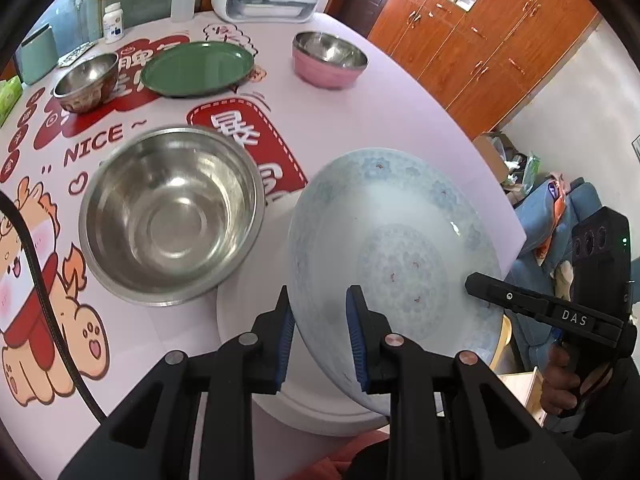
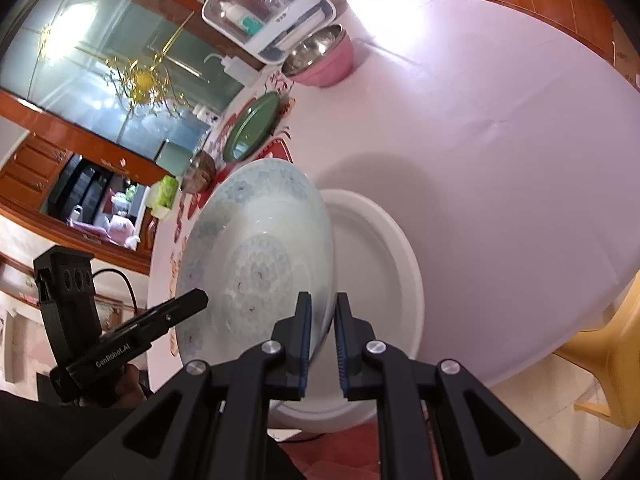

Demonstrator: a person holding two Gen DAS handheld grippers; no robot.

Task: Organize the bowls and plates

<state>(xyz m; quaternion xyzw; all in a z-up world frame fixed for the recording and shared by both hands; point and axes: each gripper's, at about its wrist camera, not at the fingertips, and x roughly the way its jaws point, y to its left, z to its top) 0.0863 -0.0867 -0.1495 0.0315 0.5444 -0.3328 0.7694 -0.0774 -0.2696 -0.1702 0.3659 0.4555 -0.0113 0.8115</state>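
patterned bowl (image 1: 384, 240) above white plate (image 1: 248, 320) | steel bowl (image 1: 172, 216) left (touching plate's rim)

Round surface (image 1: 400, 92) under pink printed cloth — white plate (image 1: 248, 320) just ahead of the left hand-held gripper (image 1: 320, 312), steel bowl (image 1: 172, 216) ahead-left; farther off: green plate (image 1: 198, 68), pink bowl (image 1: 330, 60), small steel bowl (image 1: 86, 82).
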